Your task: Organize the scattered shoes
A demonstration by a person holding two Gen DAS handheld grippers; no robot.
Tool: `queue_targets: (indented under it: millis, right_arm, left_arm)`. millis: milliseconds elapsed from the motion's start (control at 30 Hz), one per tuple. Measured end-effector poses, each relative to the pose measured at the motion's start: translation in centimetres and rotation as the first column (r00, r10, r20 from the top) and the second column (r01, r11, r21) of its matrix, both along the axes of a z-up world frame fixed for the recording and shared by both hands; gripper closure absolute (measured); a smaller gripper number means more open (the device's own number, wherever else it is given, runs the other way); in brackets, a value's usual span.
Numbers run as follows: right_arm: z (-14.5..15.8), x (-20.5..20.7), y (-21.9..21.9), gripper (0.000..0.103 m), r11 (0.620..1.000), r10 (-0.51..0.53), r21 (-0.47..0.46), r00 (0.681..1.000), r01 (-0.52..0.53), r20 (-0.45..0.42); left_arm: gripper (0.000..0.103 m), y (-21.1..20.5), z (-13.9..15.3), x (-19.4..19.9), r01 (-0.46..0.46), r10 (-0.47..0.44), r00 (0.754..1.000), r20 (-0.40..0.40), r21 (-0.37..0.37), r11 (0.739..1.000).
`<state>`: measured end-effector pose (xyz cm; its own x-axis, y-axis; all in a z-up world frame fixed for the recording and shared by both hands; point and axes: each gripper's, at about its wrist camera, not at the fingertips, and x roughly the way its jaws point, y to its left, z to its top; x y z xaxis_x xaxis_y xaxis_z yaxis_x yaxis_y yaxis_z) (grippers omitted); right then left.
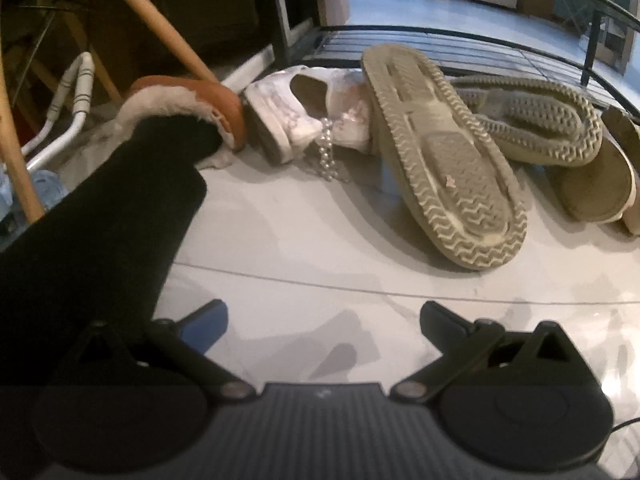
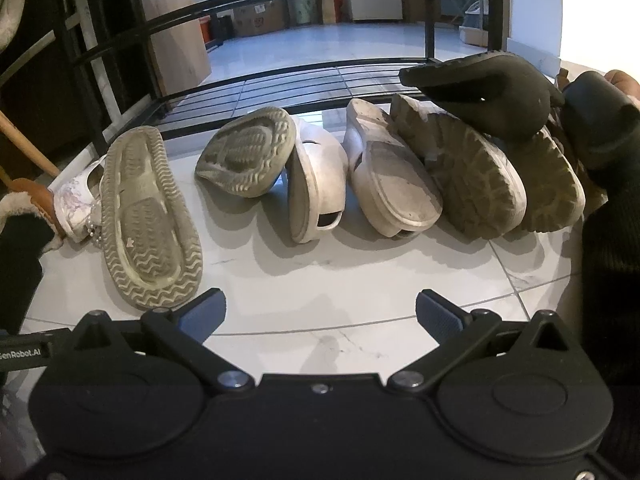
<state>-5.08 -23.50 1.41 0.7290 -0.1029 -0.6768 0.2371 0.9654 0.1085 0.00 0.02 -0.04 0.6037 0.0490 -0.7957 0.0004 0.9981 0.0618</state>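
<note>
Several shoes lie in a heap on the white floor before a black shoe rack (image 2: 320,76). A long upturned grey sole (image 2: 148,216) lies at the left, also in the left wrist view (image 1: 444,156). Beside it lie a white shoe with beads (image 1: 304,116), a second ribbed sole (image 2: 248,152), white clogs (image 2: 316,184), chunky soles (image 2: 472,168) and a black slipper (image 2: 480,88). A tan fur-lined boot (image 1: 188,100) lies far left. My left gripper (image 1: 324,320) and right gripper (image 2: 320,312) are open and empty, short of the shoes.
A wooden chair leg (image 1: 152,16) slants at the upper left, with white tubing (image 1: 76,92) behind it. A dark sleeve (image 1: 92,232) crosses the left wrist view, and another (image 2: 612,200) covers the right edge of the right wrist view. The rack's lowest shelf (image 2: 280,84) holds nothing.
</note>
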Motion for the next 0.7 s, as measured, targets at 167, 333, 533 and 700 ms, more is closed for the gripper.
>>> queue_targets:
  millis: [167, 333, 533, 700]
  right_arm:
    - [0.02, 0.05, -0.30, 0.000, 1.000, 0.002, 0.023, 1.000, -0.002, 0.007]
    - [0.16, 0.05, -0.52, 0.000, 0.999, 0.005, 0.041, 1.000, -0.005, 0.015]
    - [-0.14, -0.08, -0.39, 0.000, 0.999, 0.000, 0.041, 1.000, -0.001, 0.014]
    - [-0.12, -0.06, -0.42, 0.000, 0.999, -0.006, 0.045, 1.000, 0.005, 0.013]
  left_arm:
    - [0.001, 0.07, -0.29, -0.03, 0.007, -0.007, 1.000, -0.011, -0.008, 1.000]
    - [0.001, 0.24, -0.47, 0.06, 0.015, -0.016, 1.000, -0.022, -0.021, 1.000]
    - [0.001, -0.21, -0.75, -0.22, 0.035, -0.035, 0.999, -0.019, -0.010, 0.999]
    - [0.001, 0.12, -0.72, -0.02, 0.027, -0.028, 0.999, -0.025, -0.024, 0.999]
